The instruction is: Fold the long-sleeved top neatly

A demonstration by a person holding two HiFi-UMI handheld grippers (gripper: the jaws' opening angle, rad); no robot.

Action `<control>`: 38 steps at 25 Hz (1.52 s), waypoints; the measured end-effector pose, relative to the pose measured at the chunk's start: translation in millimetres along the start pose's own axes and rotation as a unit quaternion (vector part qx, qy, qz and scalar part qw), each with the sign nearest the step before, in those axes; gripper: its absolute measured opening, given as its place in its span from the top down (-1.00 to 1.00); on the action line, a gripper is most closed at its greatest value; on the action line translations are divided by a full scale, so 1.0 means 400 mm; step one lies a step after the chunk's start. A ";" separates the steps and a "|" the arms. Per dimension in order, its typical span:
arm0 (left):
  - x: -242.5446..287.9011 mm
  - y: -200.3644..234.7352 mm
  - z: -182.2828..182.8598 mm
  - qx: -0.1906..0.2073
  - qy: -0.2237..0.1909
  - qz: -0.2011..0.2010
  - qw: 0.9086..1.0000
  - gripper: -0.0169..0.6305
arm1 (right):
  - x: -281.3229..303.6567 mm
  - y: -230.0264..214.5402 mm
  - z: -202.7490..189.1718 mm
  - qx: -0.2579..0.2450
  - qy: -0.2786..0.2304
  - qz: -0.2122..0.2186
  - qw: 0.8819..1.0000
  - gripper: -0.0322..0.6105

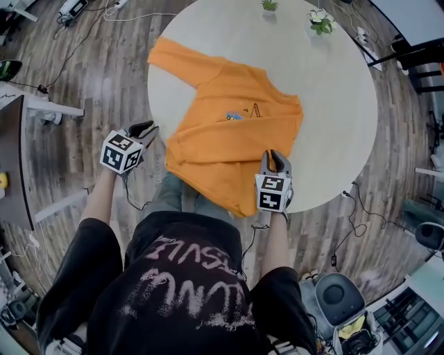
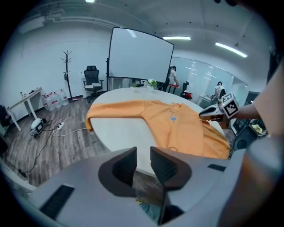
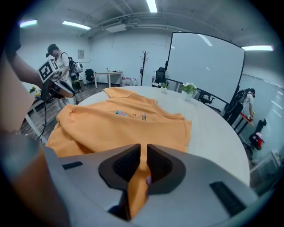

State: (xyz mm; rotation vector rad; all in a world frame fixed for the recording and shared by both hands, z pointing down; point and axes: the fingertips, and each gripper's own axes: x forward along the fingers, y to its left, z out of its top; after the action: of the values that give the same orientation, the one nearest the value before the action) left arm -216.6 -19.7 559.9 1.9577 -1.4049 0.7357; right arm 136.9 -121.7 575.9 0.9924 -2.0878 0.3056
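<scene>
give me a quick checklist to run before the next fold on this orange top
1. Right gripper gripping the orange top: ok, fabric is pinched between its jaws.
2. Left gripper gripping fabric: not ok, its jaws are apart and empty, off the table's near-left edge.
3. Sleeve folded in: not ok, it lies stretched out toward the rim.
4. Room on the table: ok, bare surface beside the top.
5. Potted plants clear of the fabric: ok, they stand at the far rim, apart from it.

Grey wood-plank floor (image 1: 104, 76), round white surface (image 1: 333, 104), large projection screen (image 2: 140, 55), coat stand (image 2: 67, 71), black office chair (image 2: 92, 79), ceiling strip lights (image 3: 151, 5)
</scene>
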 end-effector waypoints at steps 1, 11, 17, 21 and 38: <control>-0.008 0.039 0.004 -0.004 -0.006 0.013 1.000 0.62 | -0.001 0.005 0.013 -0.005 0.001 -0.004 1.000 0.74; 0.021 0.427 0.031 -0.079 -0.058 0.077 0.992 0.65 | 0.053 0.080 0.145 -0.014 0.043 -0.069 0.997 0.74; 0.101 0.624 0.035 -0.097 -0.059 0.066 0.991 0.64 | 0.102 0.151 0.226 -0.023 0.080 -0.094 0.992 0.74; 0.174 0.724 0.023 -0.112 -0.050 0.056 0.991 0.64 | 0.130 0.178 0.251 -0.021 0.105 -0.105 0.989 0.74; 0.514 0.692 0.102 0.099 -0.003 -0.039 0.994 0.26 | 0.158 0.170 0.214 0.006 0.182 -0.147 0.972 0.74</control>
State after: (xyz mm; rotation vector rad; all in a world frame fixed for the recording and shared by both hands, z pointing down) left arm -419.6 -245.6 728.1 2.1548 -1.2930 0.8622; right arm 14.9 -154.5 573.9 1.1412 -1.5865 0.3204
